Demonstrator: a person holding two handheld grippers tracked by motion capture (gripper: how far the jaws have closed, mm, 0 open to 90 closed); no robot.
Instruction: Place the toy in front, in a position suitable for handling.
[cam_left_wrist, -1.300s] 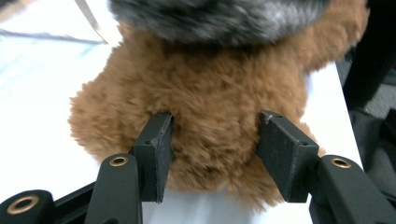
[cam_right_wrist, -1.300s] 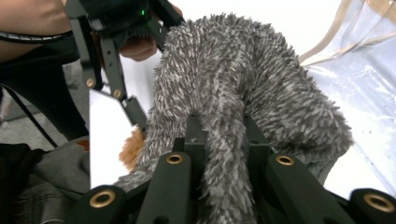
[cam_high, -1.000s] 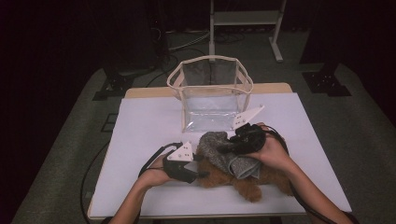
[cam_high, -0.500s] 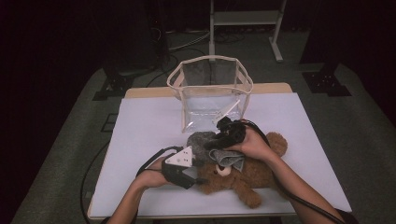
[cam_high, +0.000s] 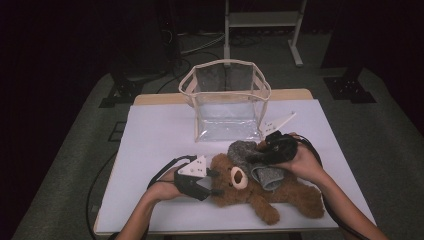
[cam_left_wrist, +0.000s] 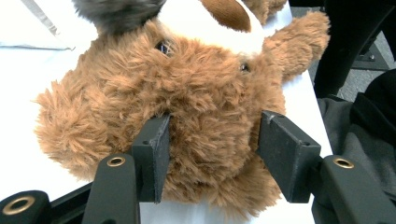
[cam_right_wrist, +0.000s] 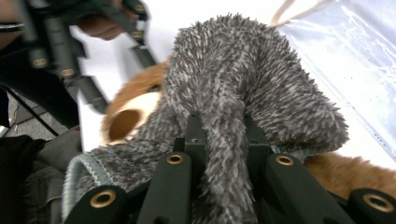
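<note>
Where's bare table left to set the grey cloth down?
Bare table lies left of the clear bag, beyond the left gripper. A narrower strip runs right of the bag. The near middle is crowded: teddy bear, grey cloth, right gripper.

A white-topped table (cam_high: 160, 135) stands on grey carpet (cam_high: 70, 150) in a dark room, a metal stand (cam_high: 260, 20) behind it.
</note>
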